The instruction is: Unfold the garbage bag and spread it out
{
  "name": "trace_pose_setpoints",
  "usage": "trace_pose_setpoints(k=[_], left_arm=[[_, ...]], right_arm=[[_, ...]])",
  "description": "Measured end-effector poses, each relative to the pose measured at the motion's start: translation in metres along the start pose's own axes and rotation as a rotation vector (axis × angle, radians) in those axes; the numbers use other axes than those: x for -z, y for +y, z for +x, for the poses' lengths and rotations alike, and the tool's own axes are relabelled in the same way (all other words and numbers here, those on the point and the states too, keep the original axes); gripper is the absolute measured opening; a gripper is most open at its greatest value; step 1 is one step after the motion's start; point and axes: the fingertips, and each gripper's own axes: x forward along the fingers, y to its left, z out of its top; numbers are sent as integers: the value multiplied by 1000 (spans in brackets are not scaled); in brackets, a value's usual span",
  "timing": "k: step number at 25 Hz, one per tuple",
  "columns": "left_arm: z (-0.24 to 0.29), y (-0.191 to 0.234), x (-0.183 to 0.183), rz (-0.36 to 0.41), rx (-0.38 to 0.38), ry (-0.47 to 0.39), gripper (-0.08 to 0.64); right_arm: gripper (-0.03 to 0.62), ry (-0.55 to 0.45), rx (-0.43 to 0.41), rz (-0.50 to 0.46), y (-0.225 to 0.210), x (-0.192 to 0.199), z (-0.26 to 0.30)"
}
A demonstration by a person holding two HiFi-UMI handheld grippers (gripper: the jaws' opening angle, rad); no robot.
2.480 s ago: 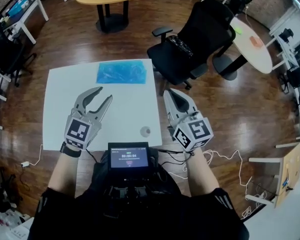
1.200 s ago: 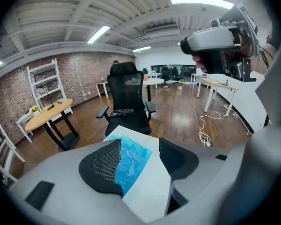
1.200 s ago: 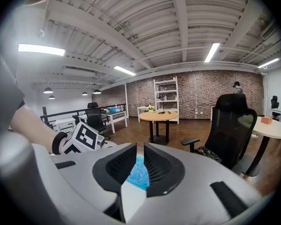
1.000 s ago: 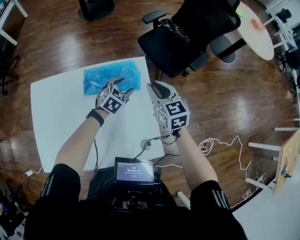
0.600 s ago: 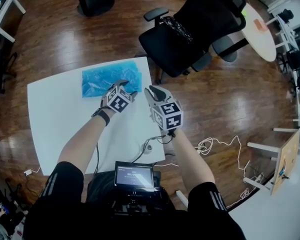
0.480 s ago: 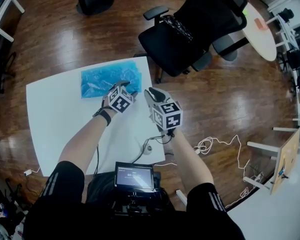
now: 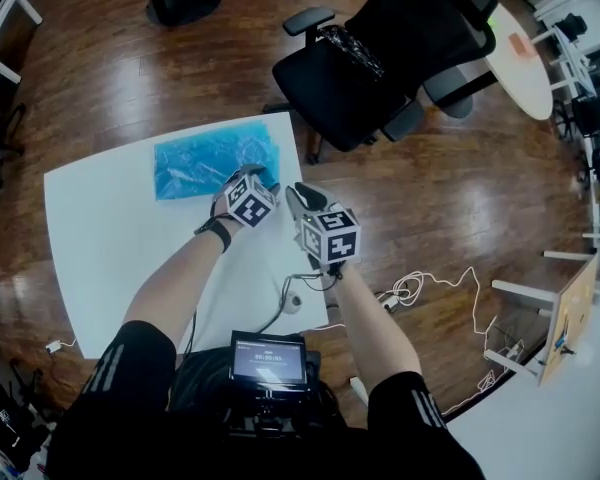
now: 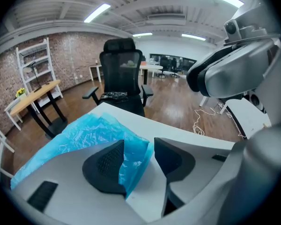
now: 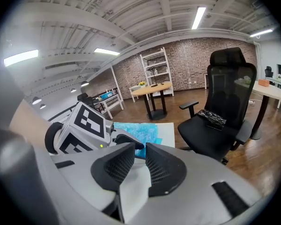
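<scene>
The folded blue garbage bag [image 7: 205,158] lies flat at the far side of the white table [image 7: 120,248]. My left gripper [image 7: 269,180] is at the bag's near right corner. In the left gripper view the bag [image 8: 84,135] has that corner between the jaws of the left gripper [image 8: 138,142]. It leans on one pad while the other stands apart. These jaws have just been closing. My right gripper [image 7: 298,194] hovers just right of it, over the table's right edge. In its own view the right gripper [image 9: 140,146] shows a narrow gap with nothing in it, and the bag [image 9: 143,130] lies beyond.
A black office chair [image 7: 370,58] stands just beyond the table's far right corner. A device with a lit screen [image 7: 270,360] is at my chest, with cables [image 7: 420,288] on the wooden floor to the right. A small round object [image 7: 292,303] sits near the table's front edge.
Both grippers have come down towards the table. The left one has reached the bag's near right corner and its jaws have narrowed around it. The right one stays close beside it.
</scene>
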Motion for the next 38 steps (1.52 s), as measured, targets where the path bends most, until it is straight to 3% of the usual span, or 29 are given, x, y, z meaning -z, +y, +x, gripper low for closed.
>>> trace_pose_setpoints(k=[4, 8, 12, 16, 19, 23, 29, 33, 38], left_arm=[[7, 1, 5, -30, 3, 6, 198], [8, 8, 5, -108, 2, -13, 140], [2, 15, -1, -135, -13, -47, 86], [-20, 22, -15, -250, -2, -132, 5], [-26, 28, -17, -314, 15, -188, 2], [-40, 40, -15, -329, -18, -261, 0], [-79, 41, -27, -395, 17, -418, 0], [-95, 43, -25, -425, 26, -465, 0], [-110, 49, -28, -516, 49, -529, 0]], right_arm=[[95, 2, 2, 14, -1, 4, 1], [96, 9, 4, 25, -1, 10, 2], [96, 11, 4, 31, -1, 12, 3], [95, 22, 3, 21, -2, 13, 7], [96, 34, -1, 5, -1, 13, 11], [95, 48, -5, -19, 2, 14, 19], [95, 93, -14, -87, 7, 17, 43], [97, 154, -10, -147, 11, 27, 66], [97, 223, 9, -206, 14, 31, 99]])
